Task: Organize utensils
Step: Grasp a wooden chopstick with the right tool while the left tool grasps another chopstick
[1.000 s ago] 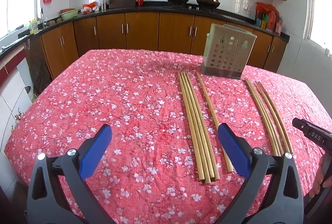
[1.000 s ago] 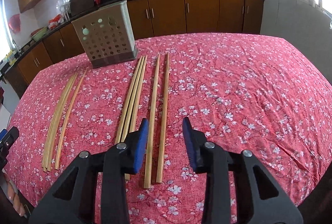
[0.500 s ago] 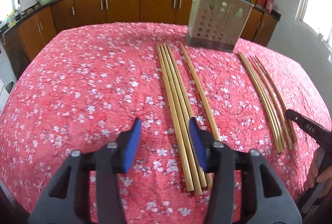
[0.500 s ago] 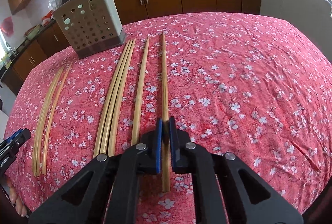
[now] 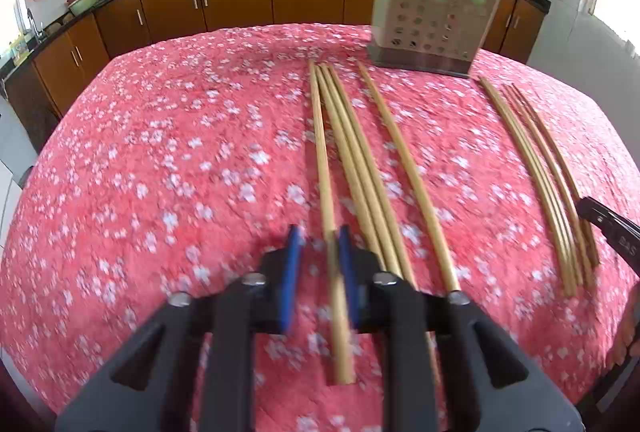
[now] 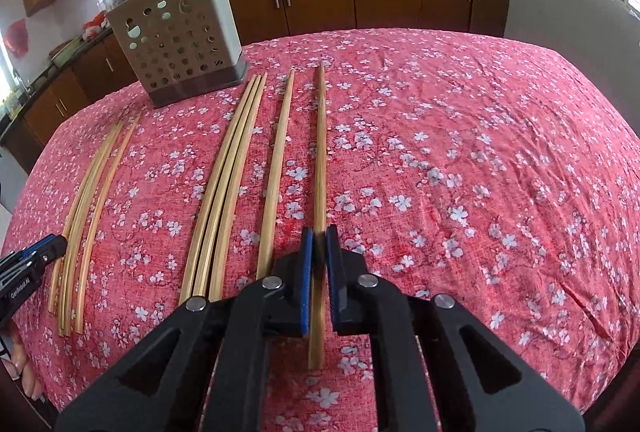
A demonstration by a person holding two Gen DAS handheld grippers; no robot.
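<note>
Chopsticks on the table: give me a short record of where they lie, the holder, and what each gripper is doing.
surface: red floral cloth
holder: perforated holder, upright at the far side
left gripper: jaws closing, leftmost chopstick between them
right gripper: jaws shut on rightmost chopstick
other chopsticks: loose on the cloth in rows, running toward the holder

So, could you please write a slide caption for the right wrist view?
Right gripper shut on the rightmost chopstick, lying on the floral tablecloth before the perforated holder.
</note>
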